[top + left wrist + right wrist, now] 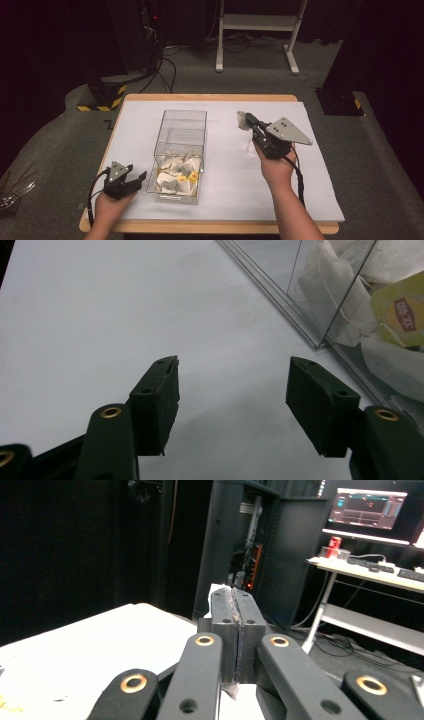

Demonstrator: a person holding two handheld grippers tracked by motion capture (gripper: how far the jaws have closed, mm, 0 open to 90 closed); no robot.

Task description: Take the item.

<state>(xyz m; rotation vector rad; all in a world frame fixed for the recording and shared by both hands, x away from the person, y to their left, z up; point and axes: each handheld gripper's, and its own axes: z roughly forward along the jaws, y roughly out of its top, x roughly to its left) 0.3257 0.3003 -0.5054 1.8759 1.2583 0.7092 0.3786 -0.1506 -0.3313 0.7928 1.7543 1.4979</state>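
Observation:
A clear plastic box [181, 131] stands on the table, left of the middle. Several white tea bags [176, 174] with yellow tags lie in its near end. My left gripper [136, 176] rests open by the box's near left corner with nothing between its jaws. In the left gripper view, the left gripper [232, 370] hangs over bare table beside the box wall [305, 315] and a yellow tag [402, 310]. My right gripper [248, 119] is lifted to the right of the box and is shut on a white tea bag [242, 121]. In the right gripper view, a scrap of the tea bag [214, 590] shows behind the right gripper [233, 596].
A white mat [225, 190] covers the wooden table, with open room on either side of the box. Past the far edge are a black rack [240, 555], a white desk frame [260, 22] and cables on the floor.

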